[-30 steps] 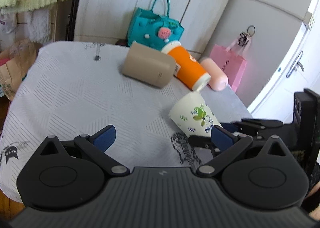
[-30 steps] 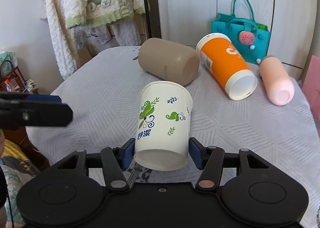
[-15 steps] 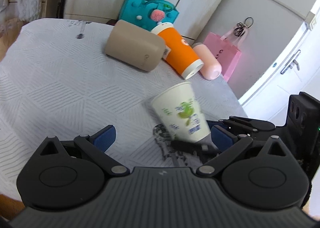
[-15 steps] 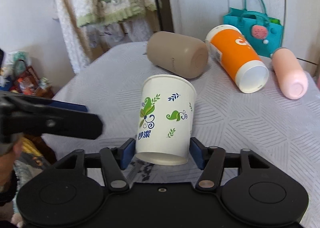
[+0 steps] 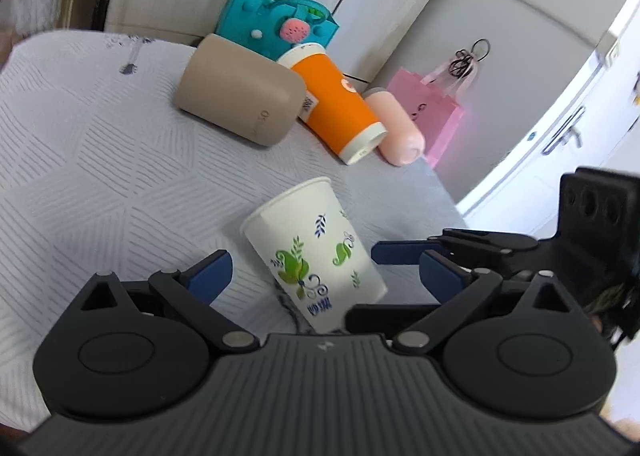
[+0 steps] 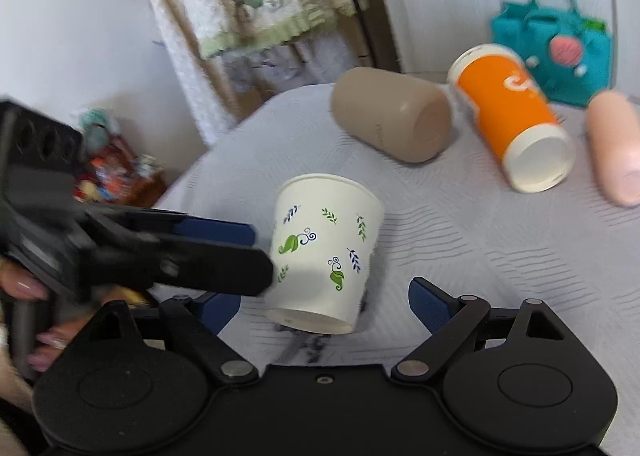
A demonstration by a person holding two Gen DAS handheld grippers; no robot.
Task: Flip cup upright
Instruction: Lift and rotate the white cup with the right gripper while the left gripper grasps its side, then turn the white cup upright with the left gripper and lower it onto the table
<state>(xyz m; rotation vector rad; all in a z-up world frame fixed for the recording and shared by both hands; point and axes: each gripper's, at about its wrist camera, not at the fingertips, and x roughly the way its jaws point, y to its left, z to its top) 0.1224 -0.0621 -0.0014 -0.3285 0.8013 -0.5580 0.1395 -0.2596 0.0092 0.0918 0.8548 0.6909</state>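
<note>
Right wrist view is showing the paper cup (image 6: 326,252) standing upright on the surface (image 6: 500,256) (slightly tilted); right claw (image 6: 322,306) and left claw (image 5: 324,270) are both standing released around it.

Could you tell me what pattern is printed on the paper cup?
Green and blue leaf sprigs on white, clearest in the left wrist view: paper cup.

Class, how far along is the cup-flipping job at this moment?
Done: the white paper cup stands mouth-up on the table, leaning slightly. In hand: nothing is gripped; the right gripper and left gripper are open around it. Possibly left: the tan cup, orange cup and pink cup lie sideways.
</note>
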